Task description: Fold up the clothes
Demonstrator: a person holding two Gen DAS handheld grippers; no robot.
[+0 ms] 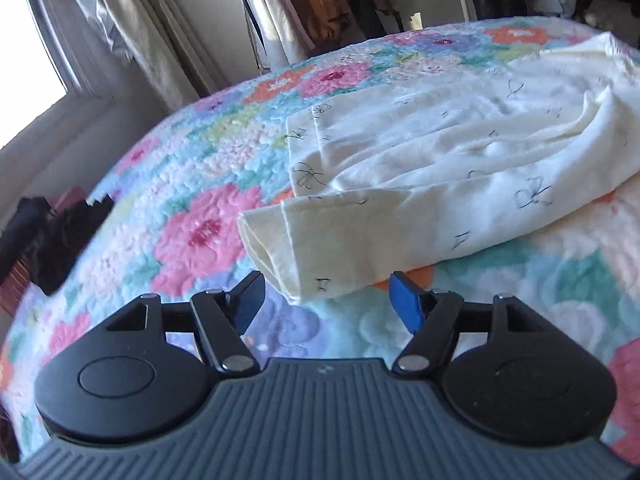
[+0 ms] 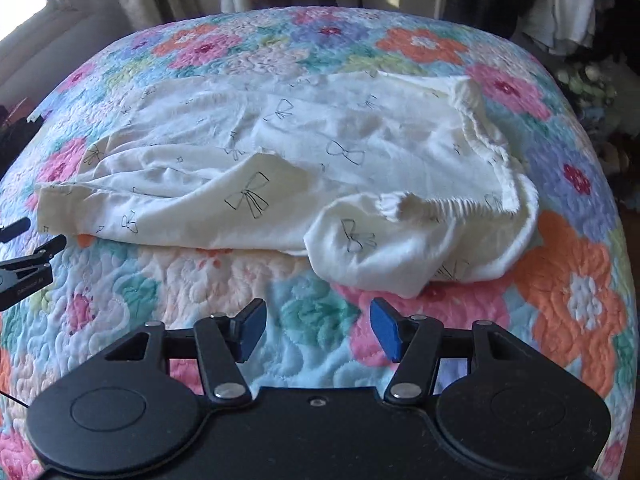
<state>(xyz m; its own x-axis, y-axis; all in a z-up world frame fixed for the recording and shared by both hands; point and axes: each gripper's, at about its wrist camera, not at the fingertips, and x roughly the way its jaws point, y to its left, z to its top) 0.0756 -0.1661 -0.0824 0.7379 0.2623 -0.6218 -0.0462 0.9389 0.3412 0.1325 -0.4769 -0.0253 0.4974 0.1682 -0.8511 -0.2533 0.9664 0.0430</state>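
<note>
On the flowery bed [image 2: 572, 280] lie soft, floppy cream pants [image 2: 320, 152]. Left gripper [image 1: 328, 300] and right gripper [image 2: 318, 328] hang near the pants, fingers apart, empty. Best grab the thick leg cuff [image 1: 276, 240].

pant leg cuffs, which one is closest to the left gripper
The near cuff, the open tube end lying just ahead of the open left gripper. The other cuff lies flat farther back on the quilt.
</note>
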